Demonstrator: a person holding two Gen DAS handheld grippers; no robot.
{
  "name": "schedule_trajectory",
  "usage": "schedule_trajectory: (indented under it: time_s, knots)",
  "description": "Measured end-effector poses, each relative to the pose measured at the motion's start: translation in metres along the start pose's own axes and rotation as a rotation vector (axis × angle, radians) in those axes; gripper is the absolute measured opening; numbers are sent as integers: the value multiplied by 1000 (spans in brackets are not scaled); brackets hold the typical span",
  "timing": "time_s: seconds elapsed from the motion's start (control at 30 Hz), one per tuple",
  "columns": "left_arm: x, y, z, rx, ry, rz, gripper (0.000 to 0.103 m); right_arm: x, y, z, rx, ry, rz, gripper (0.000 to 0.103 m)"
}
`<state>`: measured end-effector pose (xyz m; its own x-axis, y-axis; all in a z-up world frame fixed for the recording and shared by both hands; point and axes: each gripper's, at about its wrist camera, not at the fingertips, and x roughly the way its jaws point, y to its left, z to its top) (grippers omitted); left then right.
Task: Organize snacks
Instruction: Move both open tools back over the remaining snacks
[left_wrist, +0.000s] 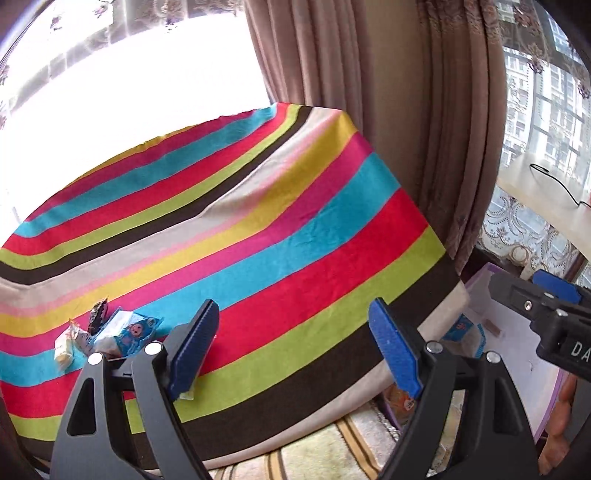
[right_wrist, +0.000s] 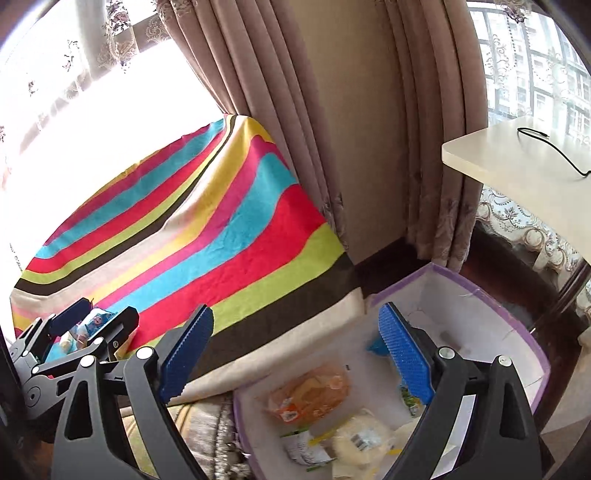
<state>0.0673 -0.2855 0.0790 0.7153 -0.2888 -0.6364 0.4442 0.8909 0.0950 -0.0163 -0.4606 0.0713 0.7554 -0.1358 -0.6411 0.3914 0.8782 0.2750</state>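
Observation:
Several snack packets lie on the striped tablecloth (left_wrist: 280, 236) at its near left: a blue packet (left_wrist: 129, 330), a yellow-white one (left_wrist: 68, 343) and a dark one (left_wrist: 99, 312). My left gripper (left_wrist: 295, 347) hovers open over the cloth just right of them, with nothing between its fingers. My right gripper (right_wrist: 297, 350) is open and empty above a white box with a purple rim (right_wrist: 480, 288). In the box lie an orange packet (right_wrist: 310, 391), a pale yellow packet (right_wrist: 362, 439), a green-white one (right_wrist: 303, 446) and a blue one (right_wrist: 375, 347). The left gripper (right_wrist: 98, 317) shows at the left, with the blue packet (right_wrist: 92, 326) behind it.
Brown curtains (right_wrist: 332, 129) hang behind the table and box. A pale desk top (right_wrist: 517, 162) with a black cable juts in at the upper right. A patterned rug (left_wrist: 332, 450) covers the floor below the table's edge. The right gripper (left_wrist: 535, 295) shows over the box (left_wrist: 517, 339).

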Motion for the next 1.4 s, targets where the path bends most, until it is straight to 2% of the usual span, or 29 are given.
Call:
schedule_trajectory:
  time_s: [0.17, 0.3, 0.6, 0.8, 0.93, 1.17, 1.4]
  knots:
    - [-10, 49, -5, -93, -23, 57, 83, 14, 40, -2, 25, 34, 47, 88]
    - [-14, 91, -10, -169, -33, 114, 83, 27, 71, -4, 32, 47, 38, 88]
    - [-22, 189, -26, -327, -50, 260, 83, 52, 128, -2, 23, 9, 27, 88]
    - [-21, 246, -37, -396, -32, 354, 83, 75, 166, -9, -27, 29, 39, 88]
    - [-18, 281, -47, -453, -11, 400, 83, 91, 191, -21, -83, 73, 48, 88]
    - [-8, 330, -73, -574, 35, 440, 83, 115, 228, -41, -207, 157, 52, 88]
    - [-2, 341, -83, -604, 51, 434, 83, 140, 253, -57, -300, 253, 27, 87]
